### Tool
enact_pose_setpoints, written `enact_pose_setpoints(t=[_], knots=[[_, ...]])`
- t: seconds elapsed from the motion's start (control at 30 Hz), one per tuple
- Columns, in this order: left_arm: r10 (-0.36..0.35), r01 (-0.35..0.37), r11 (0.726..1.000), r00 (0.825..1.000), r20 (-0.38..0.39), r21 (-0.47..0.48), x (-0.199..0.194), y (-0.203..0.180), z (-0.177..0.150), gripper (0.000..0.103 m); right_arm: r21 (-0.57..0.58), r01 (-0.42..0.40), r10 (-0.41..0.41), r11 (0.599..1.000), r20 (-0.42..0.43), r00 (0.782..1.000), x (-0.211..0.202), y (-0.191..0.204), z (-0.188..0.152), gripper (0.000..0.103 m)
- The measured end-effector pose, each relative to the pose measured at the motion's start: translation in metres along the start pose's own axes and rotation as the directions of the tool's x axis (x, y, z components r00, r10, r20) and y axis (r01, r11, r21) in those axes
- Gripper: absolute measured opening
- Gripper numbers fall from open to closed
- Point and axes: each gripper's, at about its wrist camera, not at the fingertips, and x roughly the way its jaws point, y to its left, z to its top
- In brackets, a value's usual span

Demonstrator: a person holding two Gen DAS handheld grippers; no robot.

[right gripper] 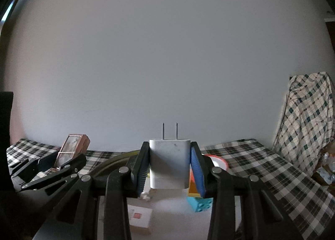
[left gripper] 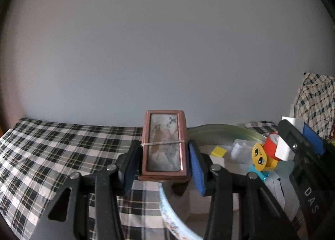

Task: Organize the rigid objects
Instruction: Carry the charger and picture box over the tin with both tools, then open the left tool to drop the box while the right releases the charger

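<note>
On the left, the left tongs (left gripper: 164, 163) are clamped on a brown rectangular case (left gripper: 164, 145) with a clear window and a rubber band (left gripper: 162, 142) around its middle. The case is held up in the air, above the checked cloth of the surface (left gripper: 62, 145) and just beside the rim of a pale tray (left gripper: 217, 130).

In the middle, the tray holds a mix of small things: a yellow block (left gripper: 218, 152), a yellow round toy with a sad face (left gripper: 259, 157), a red ring (left gripper: 270, 146), and a blue brick (right gripper: 199, 203). A white box with a pink square (right gripper: 140, 217) lies below the right tongs.

On the right, the right tongs (right gripper: 170, 165) are closed firmly on a white charger plug (right gripper: 169, 164), its 2 prongs pointing up, also lifted above the tray.

I judge that the task is in the middle: 2 items are gripped but not yet placed, and several loose things in the tray are not yet sorted.
</note>
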Motion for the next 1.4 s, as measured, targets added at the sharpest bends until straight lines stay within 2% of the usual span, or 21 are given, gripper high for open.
enact_pose_setpoints(t=[0.33, 0.53, 0.83, 1.1, 1.23, 1.33, 1.4], knots=[[-0.026, 0.027, 1.000, 0.999, -0.026, 0.014, 0.018, -0.026, 0.002, 0.045, 0.004, 0.038, -0.038, 0.999, -0.043, 0.998, 0.018, -0.023, 0.006, 0.041], [-0.034, 0.035, 0.999, 0.998, -0.044, 0.032, 0.028, -0.040, 0.000, 0.045, 0.007, -0.006, 0.006, 1.000, -0.085, 0.996, 0.033, -0.031, 0.006, 0.041], [-0.027, 0.030, 0.999, 0.996, -0.089, 0.038, 0.040, -0.048, -0.002, 0.045, 0.006, -0.024, 0.025, 1.000, -0.130, 0.991, 0.039, -0.033, 0.008, 0.041], [-0.001, 0.010, 0.998, 0.991, -0.132, 0.065, 0.049, -0.048, 0.012, 0.045, 0.051, -0.032, 0.039, 0.998, -0.129, 0.991, 0.038, -0.043, 0.015, 0.041], [0.031, -0.014, 0.996, 0.982, -0.187, 0.092, 0.064, -0.051, 0.018, 0.045, 0.082, -0.051, 0.063, 0.995, -0.150, 0.987, 0.046, -0.046, 0.020, 0.041], [0.043, -0.020, 0.995, 0.972, -0.232, 0.102, 0.072, -0.052, 0.019, 0.045, 0.094, -0.076, 0.095, 0.993, -0.209, 0.973, 0.060, -0.043, 0.020, 0.041], [0.047, -0.016, 0.993, 0.960, -0.275, 0.113, 0.078, -0.054, 0.018, 0.045, 0.079, -0.072, 0.089, 0.994, -0.240, 0.967, 0.068, -0.039, 0.019, 0.041]])
